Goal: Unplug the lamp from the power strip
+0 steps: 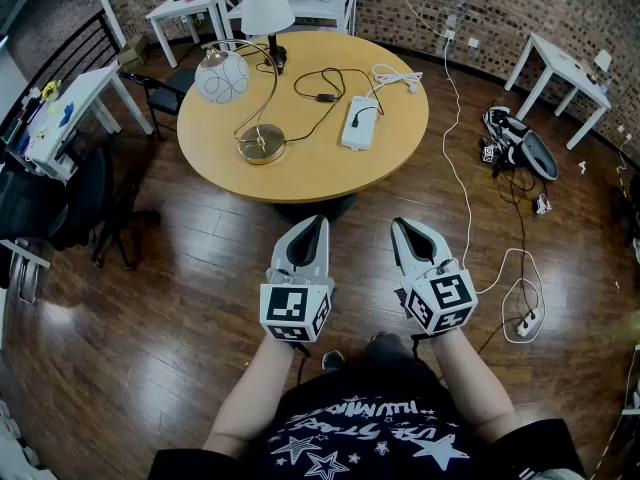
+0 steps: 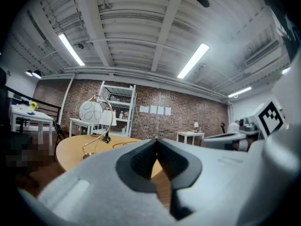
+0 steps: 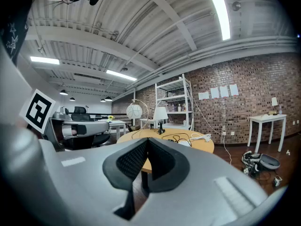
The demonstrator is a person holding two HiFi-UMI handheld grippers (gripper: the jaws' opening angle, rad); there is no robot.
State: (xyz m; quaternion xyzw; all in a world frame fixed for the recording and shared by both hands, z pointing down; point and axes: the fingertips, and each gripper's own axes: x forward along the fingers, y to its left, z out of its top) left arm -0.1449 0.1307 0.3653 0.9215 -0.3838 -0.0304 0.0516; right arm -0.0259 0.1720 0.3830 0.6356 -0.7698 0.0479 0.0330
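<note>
A white power strip (image 1: 360, 123) lies on the round wooden table (image 1: 300, 173), with a black plug and cord (image 1: 325, 96) running from it toward the white-shade lamp (image 1: 267, 13) at the far edge. A globe lamp (image 1: 222, 76) on a brass arc stands at the table's left. My left gripper (image 1: 321, 221) and right gripper (image 1: 398, 224) hover side by side over the floor, short of the table, both shut and empty. The left gripper view shows shut jaws (image 2: 156, 140) and the globe lamp (image 2: 90, 112). The right gripper view shows shut jaws (image 3: 146, 140), the shade lamp (image 3: 161, 113) and the strip (image 3: 186, 142).
A coiled white cable (image 1: 397, 76) lies on the table's right side. White side tables (image 1: 560, 73) stand at the back and right, chairs (image 1: 90, 198) at the left. Cords, a floor power strip (image 1: 525, 320) and gear (image 1: 520, 143) litter the wooden floor to the right.
</note>
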